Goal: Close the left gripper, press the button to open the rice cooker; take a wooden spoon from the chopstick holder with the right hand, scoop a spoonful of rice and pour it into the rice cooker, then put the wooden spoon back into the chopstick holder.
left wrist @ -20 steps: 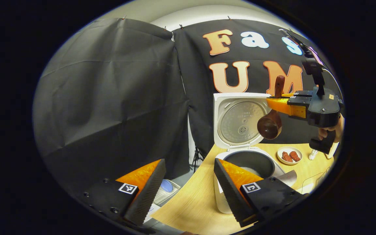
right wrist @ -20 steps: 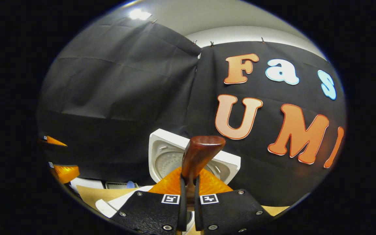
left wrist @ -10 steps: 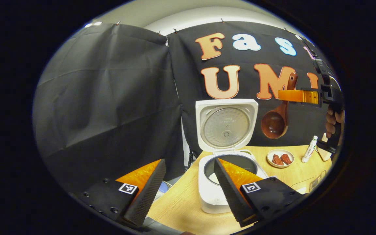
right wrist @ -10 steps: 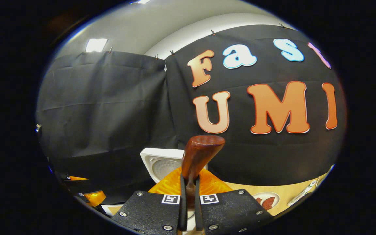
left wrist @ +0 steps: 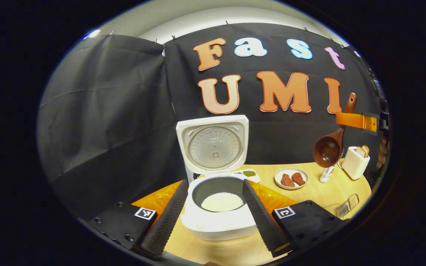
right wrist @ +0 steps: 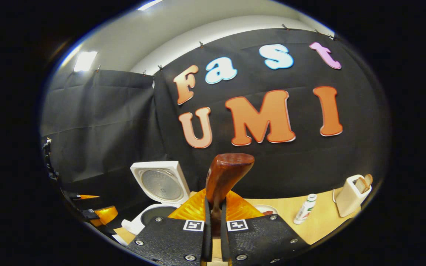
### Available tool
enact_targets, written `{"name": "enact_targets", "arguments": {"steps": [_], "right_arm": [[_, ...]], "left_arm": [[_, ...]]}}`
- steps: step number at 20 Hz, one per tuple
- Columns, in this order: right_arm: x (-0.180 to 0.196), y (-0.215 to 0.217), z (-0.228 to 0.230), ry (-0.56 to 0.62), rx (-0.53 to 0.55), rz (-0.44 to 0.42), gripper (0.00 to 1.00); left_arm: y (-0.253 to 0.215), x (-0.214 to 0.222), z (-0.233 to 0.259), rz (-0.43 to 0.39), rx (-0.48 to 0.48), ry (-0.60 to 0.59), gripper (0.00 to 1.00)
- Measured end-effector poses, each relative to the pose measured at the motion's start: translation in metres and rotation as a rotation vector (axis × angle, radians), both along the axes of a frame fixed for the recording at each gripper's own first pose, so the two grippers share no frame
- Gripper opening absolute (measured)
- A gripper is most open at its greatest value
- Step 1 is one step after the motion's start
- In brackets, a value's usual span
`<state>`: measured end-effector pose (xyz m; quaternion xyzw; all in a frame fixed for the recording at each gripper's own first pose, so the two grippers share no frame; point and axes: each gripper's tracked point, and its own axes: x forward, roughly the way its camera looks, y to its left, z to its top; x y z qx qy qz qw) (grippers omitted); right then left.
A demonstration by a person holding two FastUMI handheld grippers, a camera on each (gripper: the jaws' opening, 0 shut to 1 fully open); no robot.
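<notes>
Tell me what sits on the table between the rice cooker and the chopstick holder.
In the left gripper view, a plate of brown food and a small bottle stand between the cooker and the holder; the spoon hangs above the bottle.

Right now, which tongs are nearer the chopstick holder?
Right. The right tongs, holding the wooden spoon, hang just above the chopstick holder; the left tongs frame the rice cooker.

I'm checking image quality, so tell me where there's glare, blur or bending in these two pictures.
Left gripper view: fisheye bends the table edge; the rice cooker looks sharp, its lid evenly lit. Right gripper view: a ceiling light glares at upper left; the wooden spoon handle, close to the lens, carries a soft sheen.
</notes>
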<state>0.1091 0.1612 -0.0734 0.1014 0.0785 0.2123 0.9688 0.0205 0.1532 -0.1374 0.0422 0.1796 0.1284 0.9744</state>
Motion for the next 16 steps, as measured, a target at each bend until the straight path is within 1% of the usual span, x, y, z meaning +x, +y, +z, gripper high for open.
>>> {"name": "enact_targets", "arguments": {"steps": [1, 2, 5, 6, 9, 14, 15, 16], "right_arm": [[-0.003, -0.019, -0.008, 0.015, -0.005, -0.033, 0.08], [-0.007, -0.037, -0.017, 0.031, -0.016, -0.064, 0.08], [-0.019, -0.086, -0.049, 0.091, -0.044, -0.148, 0.08], [-0.024, -0.101, -0.060, 0.117, -0.048, -0.167, 0.08], [-0.037, -0.137, -0.089, 0.178, -0.060, -0.229, 0.08], [-0.055, -0.182, -0.127, 0.253, -0.067, -0.316, 0.08], [-0.058, -0.192, -0.135, 0.271, -0.069, -0.338, 0.08], [-0.061, -0.201, -0.143, 0.282, -0.071, -0.357, 0.08]], "left_arm": [[-0.009, 0.003, 0.001, -0.017, 0.004, -0.002, 1.00], [-0.019, 0.007, 0.002, -0.034, 0.004, -0.004, 0.97], [-0.051, 0.015, 0.000, -0.100, -0.010, 0.004, 0.96], [-0.061, 0.017, 0.000, -0.118, -0.010, 0.004, 1.00], [-0.083, 0.025, 0.003, -0.167, 0.000, 0.004, 1.00], [-0.104, 0.035, 0.012, -0.199, 0.001, -0.013, 1.00], [-0.105, 0.036, 0.015, -0.200, 0.004, -0.019, 0.97], [-0.107, 0.037, 0.017, -0.200, 0.009, -0.023, 1.00]]}}
